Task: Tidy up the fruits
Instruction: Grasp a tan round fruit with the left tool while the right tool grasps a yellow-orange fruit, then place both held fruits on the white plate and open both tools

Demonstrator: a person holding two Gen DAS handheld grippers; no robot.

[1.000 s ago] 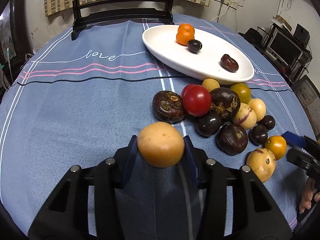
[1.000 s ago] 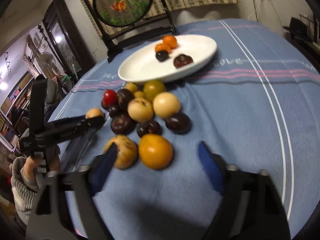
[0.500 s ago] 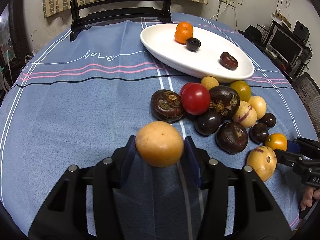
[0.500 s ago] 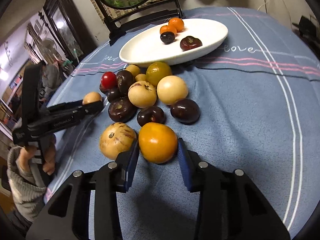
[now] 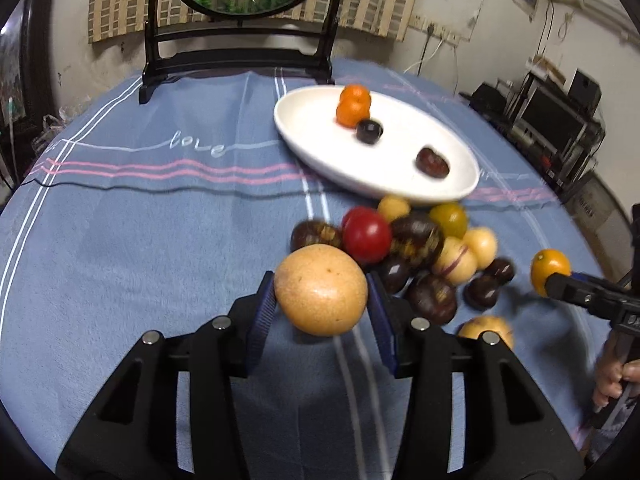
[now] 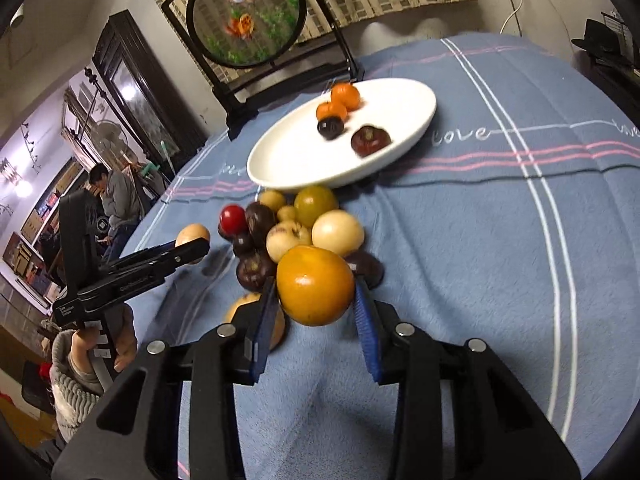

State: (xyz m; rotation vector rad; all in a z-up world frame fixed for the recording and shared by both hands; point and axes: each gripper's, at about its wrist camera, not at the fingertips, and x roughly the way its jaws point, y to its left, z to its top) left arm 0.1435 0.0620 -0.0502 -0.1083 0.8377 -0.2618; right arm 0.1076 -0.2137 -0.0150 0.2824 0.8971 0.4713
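Item 1: left gripper (image 5: 321, 298), blue pads pressing both sides of a tan round fruit (image 5: 321, 290); fruit is riding above the blue tablecloth (image 5: 140, 240), clear of the cloth, just in front of the fruit pile.

Item 2: right gripper (image 6: 316, 292), clenched on an orange fruit (image 6: 315, 285); fruit is hanging off the cloth, near side of the pile. In left wrist view the same fruit is showing at far right, w/ gripper tip against it.

Item 3: fruit pile (image 6: 280, 232), lying on the cloth between grippers & plate. Incl. red tomato (image 5: 367, 237), several dark purple fruits, pale yellow-cream ones, a yellow-green one (image 6: 316, 205) nearest the plate, one speckled tan fruit (image 5: 486, 330) sitting apart on the near side. Exact count: can't tell, blur.

Item 4: white oval plate (image 5: 312, 136), sitting beyond the pile. Holding 2 small oranges (image 5: 353, 106) touching each other, a dark round fruit (image 5: 369, 131) just beside them, a brown-red fruit (image 5: 432, 162) apart toward the other end.

Item 5: framed round screen on black stand (image 6: 244, 12), standing at far table edge.
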